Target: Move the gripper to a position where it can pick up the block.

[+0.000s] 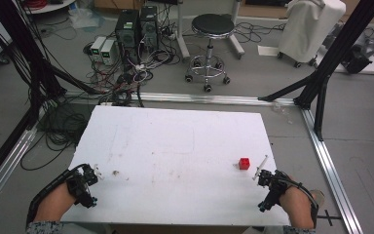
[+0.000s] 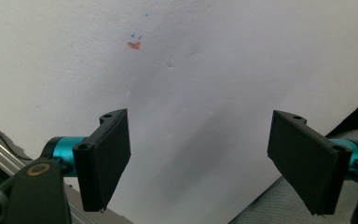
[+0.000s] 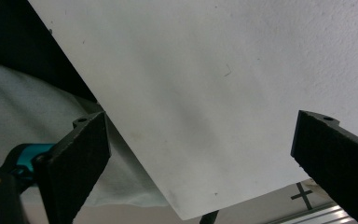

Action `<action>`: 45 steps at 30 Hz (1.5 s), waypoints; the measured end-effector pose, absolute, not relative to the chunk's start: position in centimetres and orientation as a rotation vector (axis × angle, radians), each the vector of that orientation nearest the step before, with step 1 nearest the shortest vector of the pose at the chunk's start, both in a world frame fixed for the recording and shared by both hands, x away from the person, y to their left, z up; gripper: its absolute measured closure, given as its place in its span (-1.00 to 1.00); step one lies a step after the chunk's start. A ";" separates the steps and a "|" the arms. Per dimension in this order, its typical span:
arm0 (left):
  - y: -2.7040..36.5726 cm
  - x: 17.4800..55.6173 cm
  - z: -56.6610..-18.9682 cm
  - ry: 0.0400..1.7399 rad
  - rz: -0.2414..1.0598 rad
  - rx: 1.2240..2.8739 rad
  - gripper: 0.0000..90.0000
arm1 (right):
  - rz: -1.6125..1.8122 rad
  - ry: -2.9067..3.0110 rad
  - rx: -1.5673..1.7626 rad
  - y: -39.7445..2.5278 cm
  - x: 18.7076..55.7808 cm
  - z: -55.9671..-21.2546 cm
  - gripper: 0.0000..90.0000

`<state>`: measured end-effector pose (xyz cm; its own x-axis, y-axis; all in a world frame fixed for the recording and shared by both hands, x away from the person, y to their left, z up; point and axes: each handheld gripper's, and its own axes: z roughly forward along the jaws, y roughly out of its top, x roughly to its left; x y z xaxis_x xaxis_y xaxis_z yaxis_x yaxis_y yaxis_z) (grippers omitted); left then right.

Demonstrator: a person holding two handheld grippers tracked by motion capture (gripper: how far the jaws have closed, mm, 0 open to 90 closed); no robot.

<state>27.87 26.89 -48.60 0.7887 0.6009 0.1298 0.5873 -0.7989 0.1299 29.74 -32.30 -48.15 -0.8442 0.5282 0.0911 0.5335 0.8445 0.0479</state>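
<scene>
Right now both of your grippers sit at the near edge of the white table (image 1: 175,146), each with its jaws spread wide and nothing between them. Your left gripper (image 1: 95,171) rests at the near left corner, your right gripper (image 1: 259,176) at the near right. The red cube (image 1: 244,163) stands on the table toward its right side, just ahead of your right gripper and a little to its left, apart from it and touching nothing. A thin white stick (image 1: 261,167) lies between the cube and that gripper, its long axis slanting away and to the right, its near end close to the jaws. The right hand is plainly the nearer one; the left is well apart across the table. Judging by that, a short reach forward and slightly leftward with the right would bring the cube between the jaws, and you would want to clear the stick on the way
</scene>
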 end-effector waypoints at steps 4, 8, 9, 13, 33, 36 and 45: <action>26.9 27.9 -48.6 0.955 0.258 2.891 -0.52 | -0.107 -2.943 -0.848 -32.3 29.7 -48.1 -0.91; 26.8 27.9 -48.6 0.955 0.250 2.893 -0.52 | -0.123 -2.944 -0.857 -32.5 29.7 -47.9 -0.91; 26.8 27.9 -48.6 0.951 0.247 2.896 -0.52 | -0.126 -2.944 -0.857 -32.5 29.7 -47.9 -0.91; 26.6 27.9 -48.7 0.946 0.242 2.898 -0.52 | -0.127 -2.943 -0.846 -32.5 29.7 -47.8 -0.91; 26.8 27.7 -48.6 0.953 0.255 2.881 -0.52 | -0.102 -3.069 -0.536 -33.7 32.7 -48.0 -0.91; 26.8 27.7 -48.6 0.948 0.253 2.887 -0.52 | -0.089 -3.087 -0.490 -33.9 33.1 -47.9 -0.91; 26.8 27.7 -48.7 0.953 0.253 2.881 -0.52 | -0.105 -3.136 -0.327 -34.6 35.0 -46.5 -0.91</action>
